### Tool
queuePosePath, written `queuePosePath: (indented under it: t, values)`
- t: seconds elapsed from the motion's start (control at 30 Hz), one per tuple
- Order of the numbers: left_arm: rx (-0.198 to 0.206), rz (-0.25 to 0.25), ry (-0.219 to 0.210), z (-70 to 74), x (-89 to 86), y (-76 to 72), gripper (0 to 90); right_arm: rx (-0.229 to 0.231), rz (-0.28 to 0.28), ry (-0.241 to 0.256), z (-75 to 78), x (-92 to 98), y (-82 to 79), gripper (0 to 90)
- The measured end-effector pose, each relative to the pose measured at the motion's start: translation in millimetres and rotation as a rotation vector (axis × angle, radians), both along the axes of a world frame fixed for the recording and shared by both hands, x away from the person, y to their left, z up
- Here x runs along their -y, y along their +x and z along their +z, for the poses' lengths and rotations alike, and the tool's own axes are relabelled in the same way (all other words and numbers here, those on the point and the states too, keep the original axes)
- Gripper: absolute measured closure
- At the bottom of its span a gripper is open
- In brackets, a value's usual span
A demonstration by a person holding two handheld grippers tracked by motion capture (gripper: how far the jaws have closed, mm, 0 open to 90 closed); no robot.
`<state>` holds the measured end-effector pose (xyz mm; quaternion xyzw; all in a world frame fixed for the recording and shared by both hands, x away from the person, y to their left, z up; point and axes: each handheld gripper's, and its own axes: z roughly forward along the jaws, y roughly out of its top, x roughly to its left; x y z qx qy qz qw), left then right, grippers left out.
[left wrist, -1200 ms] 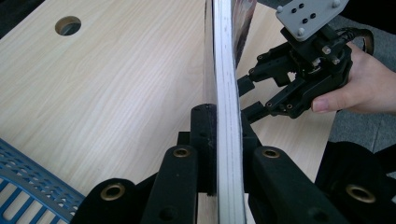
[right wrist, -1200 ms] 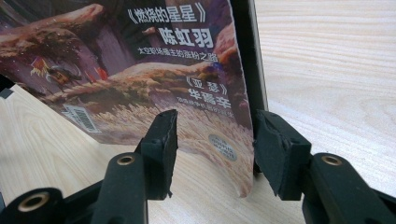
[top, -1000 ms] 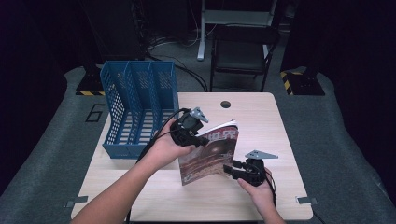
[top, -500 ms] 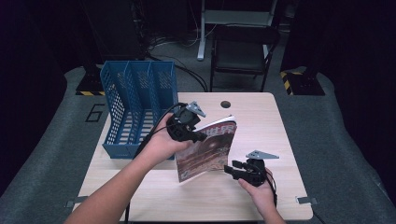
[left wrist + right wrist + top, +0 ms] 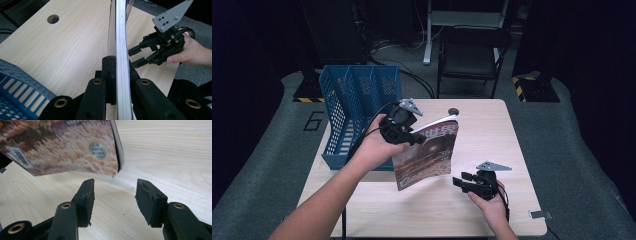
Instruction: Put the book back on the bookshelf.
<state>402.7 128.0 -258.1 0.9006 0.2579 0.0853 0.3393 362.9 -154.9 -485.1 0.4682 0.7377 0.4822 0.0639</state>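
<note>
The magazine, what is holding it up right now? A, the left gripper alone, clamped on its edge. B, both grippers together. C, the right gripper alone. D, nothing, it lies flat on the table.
A: the left gripper is shut on the edge of the magazine, lifted and tilted above the table, while the right gripper is open, short of its lower corner.

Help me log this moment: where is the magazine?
In the high view, the magazine is held off mid-table by the left tongs, right of the blue rack.
</note>
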Motion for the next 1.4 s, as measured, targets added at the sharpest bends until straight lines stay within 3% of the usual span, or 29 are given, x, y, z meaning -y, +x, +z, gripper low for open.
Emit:
queuePosePath:
  t: [0.93,1.4]
  values:
    - [0.027,0.069,0.004,37.4,-30.4,1.9,83.9,0.006,0.001,-0.009,-2.9,3.2,1.3,48.0]
    - [0.031,0.128,-0.021,55.8,-53.5,4.4,83.9,-0.005,-0.001,-0.009,-2.7,4.2,0.9,47.5]
